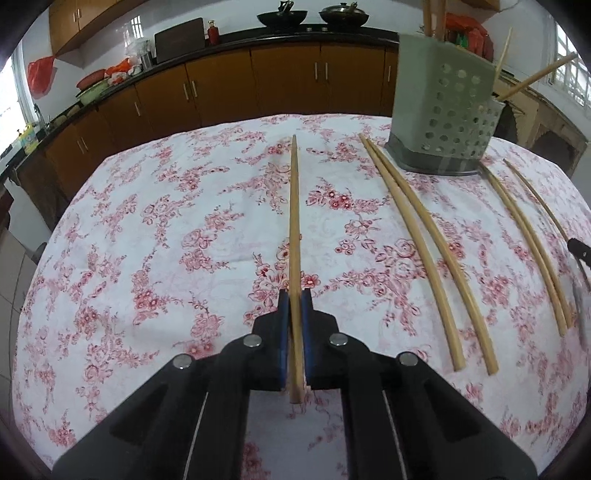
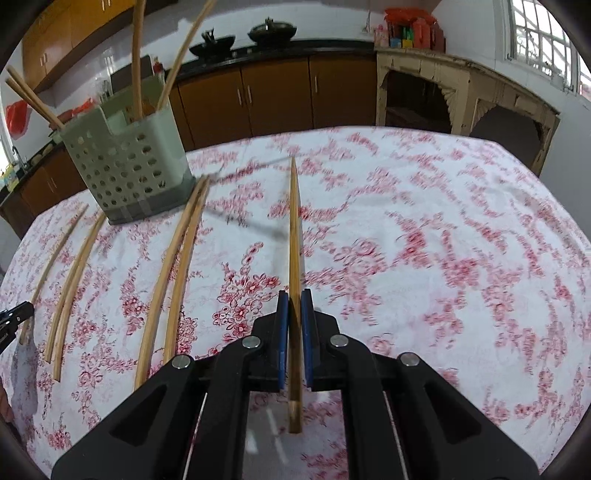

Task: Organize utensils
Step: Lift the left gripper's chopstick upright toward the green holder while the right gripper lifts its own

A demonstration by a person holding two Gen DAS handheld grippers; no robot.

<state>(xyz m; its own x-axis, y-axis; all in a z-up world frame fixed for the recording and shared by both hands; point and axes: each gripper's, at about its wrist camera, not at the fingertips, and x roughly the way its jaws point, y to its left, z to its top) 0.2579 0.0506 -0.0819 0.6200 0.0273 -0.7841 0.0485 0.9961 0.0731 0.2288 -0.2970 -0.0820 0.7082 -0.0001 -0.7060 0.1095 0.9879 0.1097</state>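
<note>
While a kitchen with brown cabinets and a dark counter curves behind it, a table under a white cloth with red flowers fills both views. Two dark woks sit on the counter at the back, and a red bag hangs by a window at the far left.

Toward the back of the table stands a pale green utensil holder, its lower front wall pierced with round holes. Several wooden chopsticks stand or lean inside it, poking out of the top.

Loose chopsticks lie flat on the cloth in front of the holder. One pair lies side by side, its far tips just beside the holder's base. Another pair lies further to the right in the left wrist view, with one more stick past it.

The left gripper is clenched on a single chopstick, which runs between its blue pads and points away across the table. Whether that stick's far tip touches the cloth cannot be told.

The right gripper is likewise clamped on its own chopstick, which points straight ahead. That view is blurred across the right side of the cloth.
</note>
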